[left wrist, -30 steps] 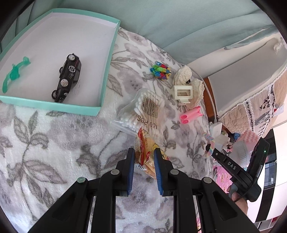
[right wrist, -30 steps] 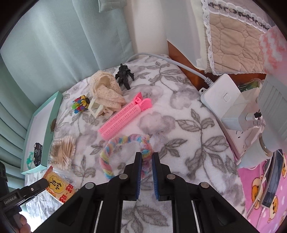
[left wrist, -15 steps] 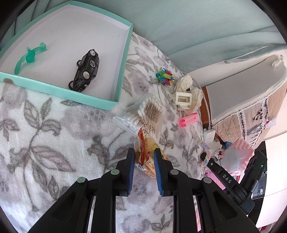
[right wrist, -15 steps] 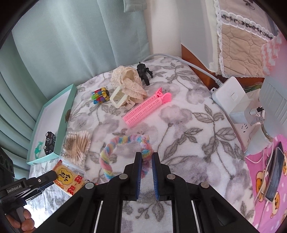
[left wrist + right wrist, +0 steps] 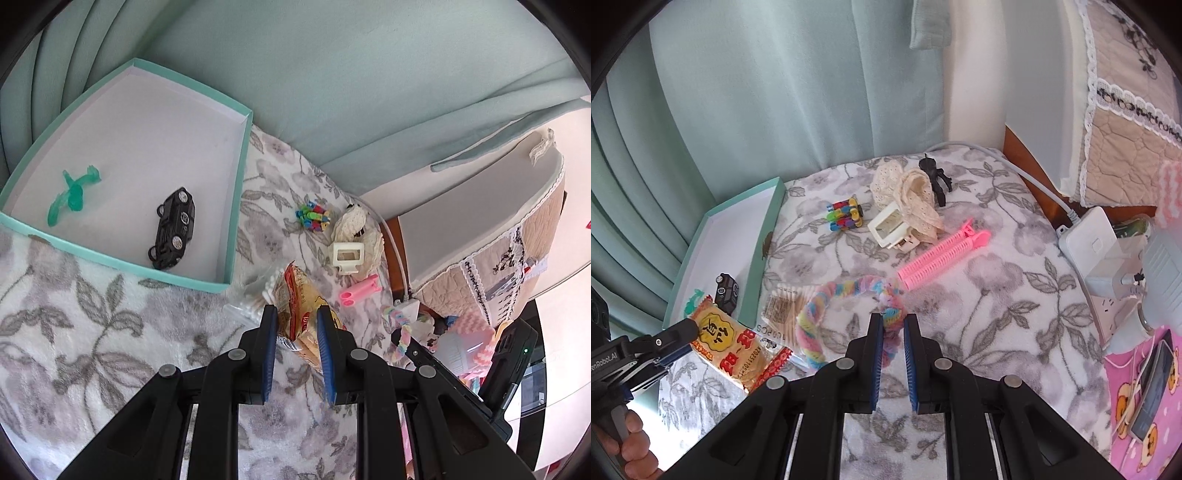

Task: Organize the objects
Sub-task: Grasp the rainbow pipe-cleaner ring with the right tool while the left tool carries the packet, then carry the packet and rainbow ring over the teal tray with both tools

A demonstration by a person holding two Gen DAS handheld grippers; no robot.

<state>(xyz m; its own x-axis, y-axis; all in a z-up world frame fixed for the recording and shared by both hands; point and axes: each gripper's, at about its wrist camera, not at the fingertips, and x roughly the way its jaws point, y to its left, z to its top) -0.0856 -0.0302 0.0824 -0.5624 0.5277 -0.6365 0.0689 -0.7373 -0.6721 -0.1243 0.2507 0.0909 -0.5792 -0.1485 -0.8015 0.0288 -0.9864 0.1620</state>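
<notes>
Orange crinkly snack packet [image 5: 299, 317] pinched in left gripper [image 5: 295, 325]; right gripper [image 5: 894, 334] clamps pastel plush headband [image 5: 827, 306]. Probably lift clear over the shallow teal box [image 5: 236, 206] wall.

This is a bedroom in a home. A soft white fleece blanket printed with grey flowers [image 5: 979, 280] covers the bed, pale teal pleated curtains [image 5: 768, 103] hang behind it, and a beige quilted cover edged with white lace [image 5: 1126, 122] drapes beside it. A white power strip [image 5: 1089, 236] and a pink cartoon-bear cloth [image 5: 1137, 417] lie at the bedside.
</notes>
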